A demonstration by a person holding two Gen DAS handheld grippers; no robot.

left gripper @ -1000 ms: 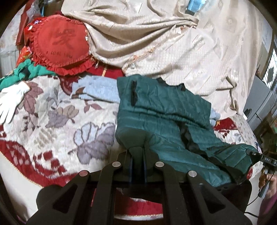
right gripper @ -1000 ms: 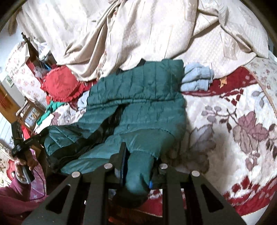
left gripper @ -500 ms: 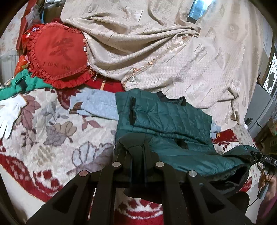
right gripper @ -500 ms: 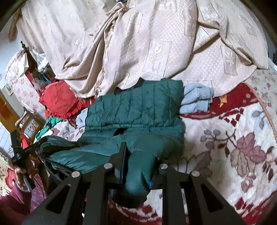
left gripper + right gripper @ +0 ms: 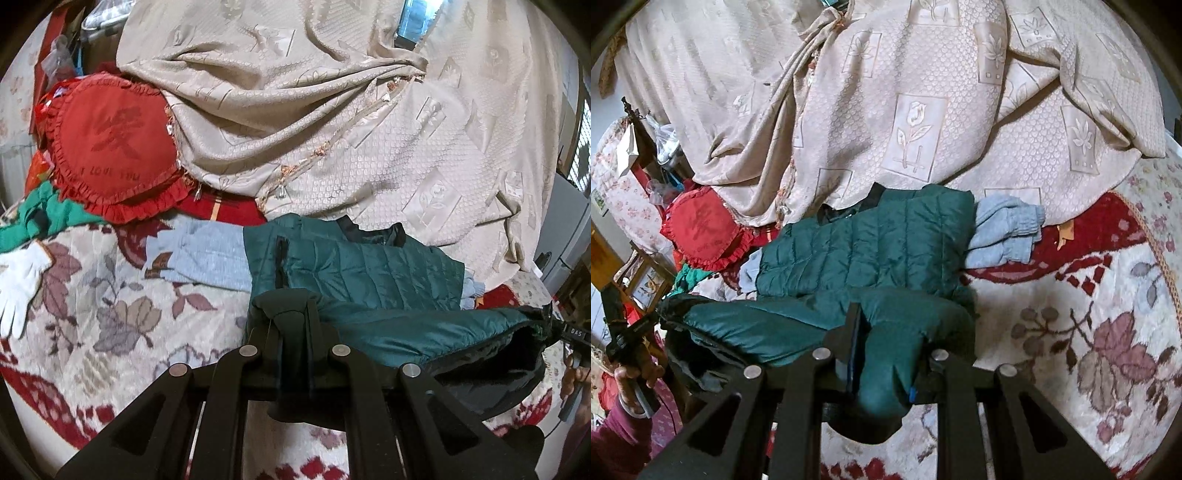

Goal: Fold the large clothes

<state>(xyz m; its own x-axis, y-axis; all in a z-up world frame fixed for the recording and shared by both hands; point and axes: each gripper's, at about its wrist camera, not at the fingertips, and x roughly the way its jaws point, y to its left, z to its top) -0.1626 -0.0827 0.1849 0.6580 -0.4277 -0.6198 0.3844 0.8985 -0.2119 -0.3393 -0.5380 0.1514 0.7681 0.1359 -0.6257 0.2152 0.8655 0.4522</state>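
Green quilted jacket (image 5: 362,273) lies on the floral blanket (image 5: 110,314), near hem lifted. Left gripper (image 5: 295,325) and right gripper (image 5: 882,347) jaws each pinch that hem; blue garment (image 5: 1004,236) apparently underneath.

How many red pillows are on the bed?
1: the red pillow lies at the bed's far left, partly under the beige blanket. More could be hidden beneath.
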